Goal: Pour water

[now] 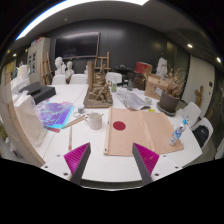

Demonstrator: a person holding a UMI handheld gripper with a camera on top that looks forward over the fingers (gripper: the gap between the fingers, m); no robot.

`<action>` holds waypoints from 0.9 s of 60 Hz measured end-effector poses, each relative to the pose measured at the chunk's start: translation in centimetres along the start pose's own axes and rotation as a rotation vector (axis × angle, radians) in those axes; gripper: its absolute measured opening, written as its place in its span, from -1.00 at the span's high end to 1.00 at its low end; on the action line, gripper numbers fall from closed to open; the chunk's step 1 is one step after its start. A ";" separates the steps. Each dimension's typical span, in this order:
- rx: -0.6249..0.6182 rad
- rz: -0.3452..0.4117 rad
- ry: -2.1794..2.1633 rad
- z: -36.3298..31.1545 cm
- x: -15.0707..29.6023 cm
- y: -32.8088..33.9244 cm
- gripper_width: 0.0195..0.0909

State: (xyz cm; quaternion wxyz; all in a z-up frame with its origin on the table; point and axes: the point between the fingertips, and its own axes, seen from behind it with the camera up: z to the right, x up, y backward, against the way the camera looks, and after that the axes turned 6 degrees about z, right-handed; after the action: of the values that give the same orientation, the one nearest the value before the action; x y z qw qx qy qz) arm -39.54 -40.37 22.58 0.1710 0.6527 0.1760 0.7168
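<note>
Above the table | gripper wide open, empty-handed | one cup beyond fingers | one bottle far right | one board with one red disc

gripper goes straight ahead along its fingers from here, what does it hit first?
Probably the tan board with a red circle, lying flat on the white table just ahead of the open gripper. Depth is unclear.
</note>
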 end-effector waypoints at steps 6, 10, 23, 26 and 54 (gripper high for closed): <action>-0.022 -0.010 -0.012 2.6 -1.2 -0.9 -0.86; -0.035 -0.011 -0.018 5.4 -2.0 -1.3 -0.86; -0.079 0.003 -0.040 16.9 -4.7 -3.5 -0.86; -0.093 0.011 -0.046 20.2 -5.4 -4.3 -0.87; -0.097 0.115 -0.110 42.8 -8.7 -18.7 -0.86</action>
State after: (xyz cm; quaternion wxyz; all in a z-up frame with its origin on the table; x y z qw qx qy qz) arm 4.13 -26.78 9.71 0.1705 0.6910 0.0939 0.6962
